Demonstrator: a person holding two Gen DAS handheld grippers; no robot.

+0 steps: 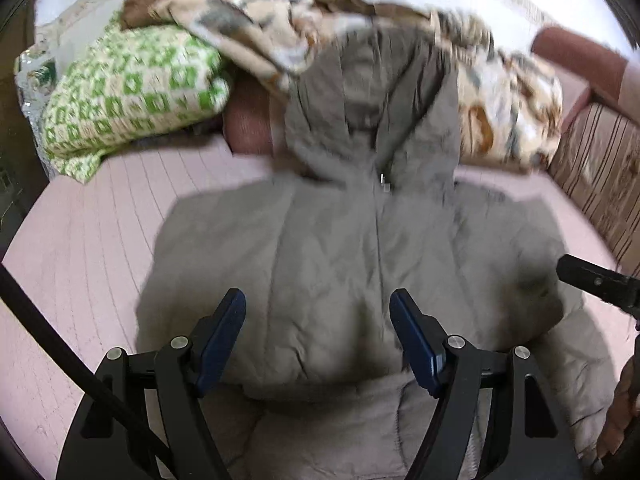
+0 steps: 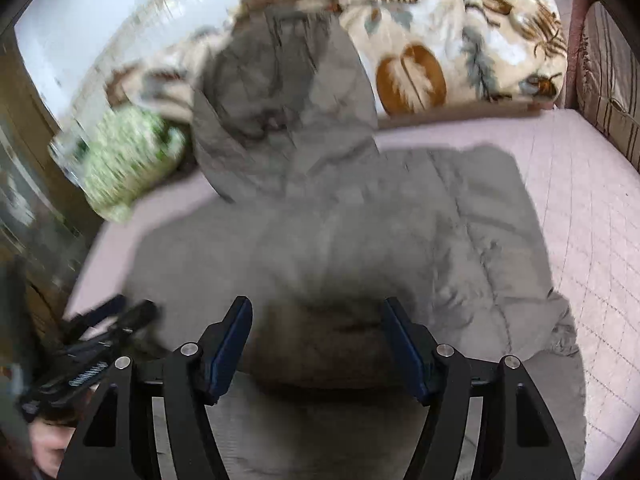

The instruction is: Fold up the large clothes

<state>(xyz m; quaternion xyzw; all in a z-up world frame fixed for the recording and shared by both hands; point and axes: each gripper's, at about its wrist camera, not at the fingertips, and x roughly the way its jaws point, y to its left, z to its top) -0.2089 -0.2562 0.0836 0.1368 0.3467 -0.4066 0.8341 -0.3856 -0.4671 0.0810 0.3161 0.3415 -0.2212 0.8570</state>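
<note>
A grey padded hooded jacket (image 1: 340, 248) lies spread on a pink quilted bed, hood towards the far pillows, zip down the middle. It also shows in the right wrist view (image 2: 380, 248). My left gripper (image 1: 318, 300) is open and empty, hovering over the jacket's lower middle. My right gripper (image 2: 316, 308) is open and empty over the jacket's lower part. The right gripper's tip shows at the right edge of the left wrist view (image 1: 592, 280). The left gripper shows blurred at the lower left of the right wrist view (image 2: 100, 332).
A green and white checked blanket (image 1: 132, 92) lies at the far left. A cream patterned blanket (image 2: 452, 40) lies at the head of the bed behind the hood. A striped cushion (image 1: 600, 168) stands at the right. The pink bed cover (image 2: 580, 200) shows around the jacket.
</note>
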